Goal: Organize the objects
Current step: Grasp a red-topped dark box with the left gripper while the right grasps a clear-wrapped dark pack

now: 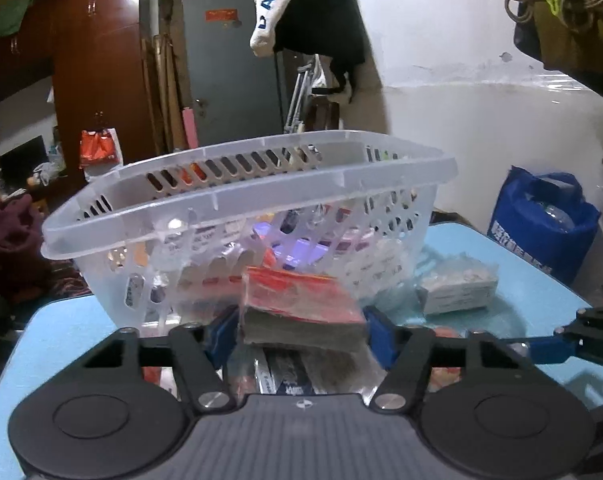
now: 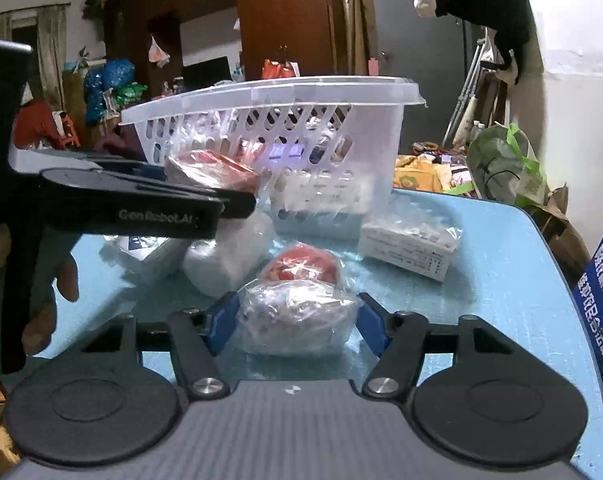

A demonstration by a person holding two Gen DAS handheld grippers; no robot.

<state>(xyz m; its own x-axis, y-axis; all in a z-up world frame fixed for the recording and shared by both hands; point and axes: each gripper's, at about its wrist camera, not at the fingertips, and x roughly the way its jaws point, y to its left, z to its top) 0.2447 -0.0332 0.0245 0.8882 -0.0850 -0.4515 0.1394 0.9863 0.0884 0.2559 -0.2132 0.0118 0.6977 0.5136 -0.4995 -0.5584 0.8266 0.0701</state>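
A clear plastic basket point(image 1: 261, 184) with slotted walls stands on the blue table point(image 1: 61, 340) and holds several wrapped items. My left gripper point(image 1: 301, 332) is shut on a red wrapped packet point(image 1: 297, 300) and holds it just in front of the basket wall, above the table. The right wrist view shows that packet point(image 2: 217, 172) beside the basket point(image 2: 301, 100). My right gripper point(image 2: 295, 324) has its fingers on both sides of a clear bagged item point(image 2: 297, 316) lying on the table; whether they press it is unclear.
On the table lie a white box in plastic point(image 2: 409, 244), a red round packet point(image 2: 301, 266), a white bagged bundle point(image 2: 229, 256) and a flat wrapped pack point(image 2: 149, 248). A blue bag point(image 1: 541, 220) stands off the table's right edge. Clutter surrounds the table.
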